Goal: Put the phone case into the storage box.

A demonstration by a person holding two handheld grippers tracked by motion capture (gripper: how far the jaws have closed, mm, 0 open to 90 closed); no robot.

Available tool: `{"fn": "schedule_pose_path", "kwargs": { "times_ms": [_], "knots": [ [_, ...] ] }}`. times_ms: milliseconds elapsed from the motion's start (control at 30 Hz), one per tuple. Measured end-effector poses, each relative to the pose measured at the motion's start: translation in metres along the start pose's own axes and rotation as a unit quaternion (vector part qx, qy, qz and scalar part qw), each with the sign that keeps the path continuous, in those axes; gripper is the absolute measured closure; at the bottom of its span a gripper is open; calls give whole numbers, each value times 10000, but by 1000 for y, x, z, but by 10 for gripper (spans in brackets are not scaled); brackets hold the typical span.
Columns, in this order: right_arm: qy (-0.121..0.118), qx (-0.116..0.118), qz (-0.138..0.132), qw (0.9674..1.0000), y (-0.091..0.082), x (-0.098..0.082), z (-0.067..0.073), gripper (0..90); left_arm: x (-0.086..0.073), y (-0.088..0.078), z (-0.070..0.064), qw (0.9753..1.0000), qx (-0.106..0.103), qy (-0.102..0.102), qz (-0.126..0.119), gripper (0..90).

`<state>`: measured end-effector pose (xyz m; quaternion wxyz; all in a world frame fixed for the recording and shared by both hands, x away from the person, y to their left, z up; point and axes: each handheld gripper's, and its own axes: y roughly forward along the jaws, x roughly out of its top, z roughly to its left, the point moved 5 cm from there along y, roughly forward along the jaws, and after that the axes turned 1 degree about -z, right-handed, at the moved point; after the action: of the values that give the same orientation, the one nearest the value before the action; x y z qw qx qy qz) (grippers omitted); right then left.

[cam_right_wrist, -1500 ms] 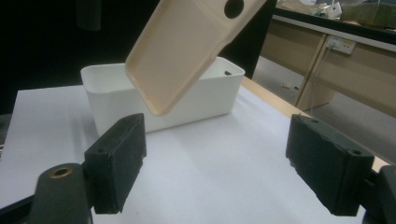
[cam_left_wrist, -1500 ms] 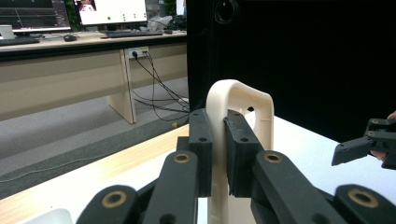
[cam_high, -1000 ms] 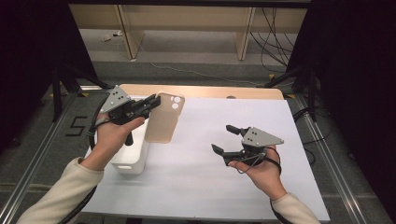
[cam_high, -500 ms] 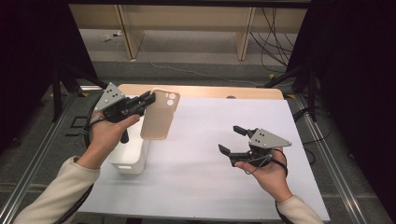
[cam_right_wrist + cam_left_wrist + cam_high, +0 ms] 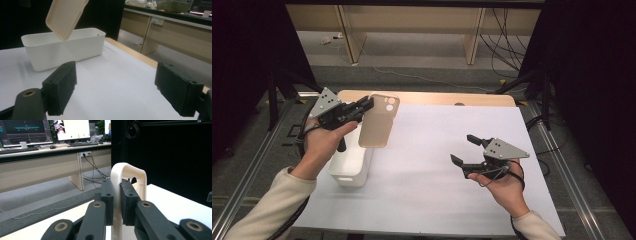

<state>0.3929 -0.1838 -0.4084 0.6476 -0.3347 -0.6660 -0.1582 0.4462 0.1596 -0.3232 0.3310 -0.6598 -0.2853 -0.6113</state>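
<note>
A beige phone case hangs in the air above the table's left side, tilted, with my left gripper shut on its upper edge near the camera cutout. In the left gripper view the case stands edge-on, pinched between the two black pads. In the right gripper view the case hovers over the white bin. My right gripper floats above the white mat at the right, open, with nothing between its pads.
The white rectangular bin sits on the mat's left edge, below the held case. A white mat covers the wooden table. Desks and cables lie beyond the far edge.
The left gripper has carried the phone case a little leftward and up over the bin. The right gripper has drifted slightly to the right, still open.
</note>
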Motion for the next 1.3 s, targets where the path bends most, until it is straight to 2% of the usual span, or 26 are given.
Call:
{"fn": "schedule_pose_path", "kwargs": {
  "times_ms": [167, 233, 300, 333, 400, 633, 700, 1033, 1267, 1300],
  "knots": [
    [60, -56, -29, 10000, -2, -1, -1, 189, 0, 0, 3, 10000, 61, 33, -5, 823],
    [12, -19, -11, 10000, -3, -1, -2, 189, 0, 0, 3, 10000, 77, 31, -5, 823],
    [63, -2, -42, 10000, -4, -1, -2, 188, 0, -1, 4, 10000, 91, 22, -2, 822],
    [58, -64, -28, 10000, -5, -1, -2, 189, 0, -1, 5, 9999, 97, 26, -1, 823],
    [68, -33, -70, 9999, -5, -1, -3, 189, 0, -1, 6, 9999, 125, 24, -7, 822],
    [65, -150, -48, 9999, -9, -2, -5, 187, -1, -1, 11, 9998, 182, 17, -29, 822],
    [79, -94, -78, 9999, -10, -2, -5, 187, -1, -2, 12, 9998, 208, 14, -27, 822],
    [82, -233, -44, 9997, -15, -7, -9, 184, 0, -3, 18, 9995, 314, 22, -50, 822],
    [98, -190, -12, 9998, -18, -10, -10, 183, 1, -5, 22, 9992, 380, 21, -72, 822],
    [85, -235, 15, 9997, -19, -11, -11, 183, 2, -5, 24, 9989, 444, 53, -107, 821]
  ]
}}
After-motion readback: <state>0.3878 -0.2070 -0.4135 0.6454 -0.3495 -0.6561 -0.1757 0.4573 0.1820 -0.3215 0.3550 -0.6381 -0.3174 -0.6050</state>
